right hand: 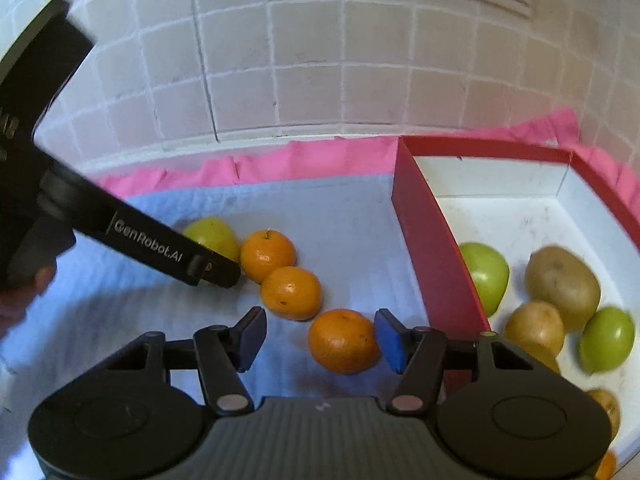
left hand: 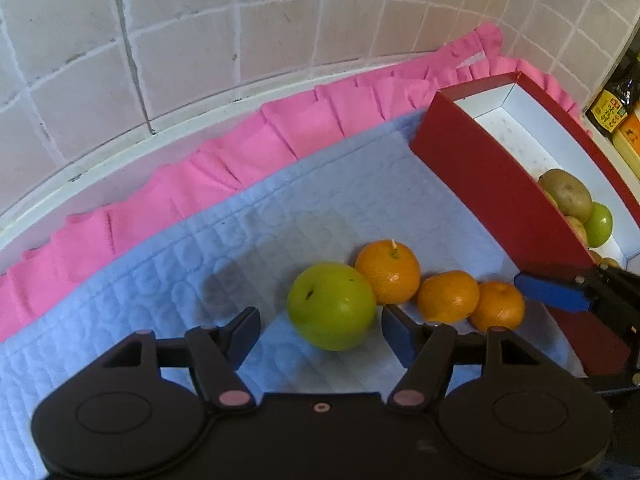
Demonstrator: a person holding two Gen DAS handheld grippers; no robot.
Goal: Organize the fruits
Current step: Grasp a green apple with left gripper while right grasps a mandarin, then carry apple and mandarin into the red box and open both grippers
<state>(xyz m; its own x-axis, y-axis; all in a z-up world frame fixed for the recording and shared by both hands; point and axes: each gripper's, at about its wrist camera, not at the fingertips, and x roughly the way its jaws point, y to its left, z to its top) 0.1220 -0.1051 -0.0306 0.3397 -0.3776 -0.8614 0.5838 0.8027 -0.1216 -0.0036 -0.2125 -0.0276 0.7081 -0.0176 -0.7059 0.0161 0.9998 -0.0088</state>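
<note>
A green apple [left hand: 331, 305] lies on the blue quilted cloth [left hand: 200, 264], with three oranges in a row to its right: [left hand: 388, 272], [left hand: 448, 297], [left hand: 498, 306]. My left gripper [left hand: 320, 330] is open, its jaws on either side of the apple's near part. In the right wrist view my right gripper [right hand: 320, 338] is open around the nearest orange [right hand: 343, 340]; the other oranges [right hand: 291, 293], [right hand: 267, 255] and the apple [right hand: 212, 236] lie beyond. A red box [right hand: 436, 256] holds green apples [right hand: 486, 278] and brown fruits [right hand: 562, 286].
A pink frilled cloth [left hand: 248, 152] lies under the blue one against the tiled wall [left hand: 200, 40]. The red box [left hand: 488, 184] stands at the right. Packaged goods [left hand: 616, 112] stand beyond it. My left gripper's body [right hand: 120, 232] crosses the right wrist view's left side.
</note>
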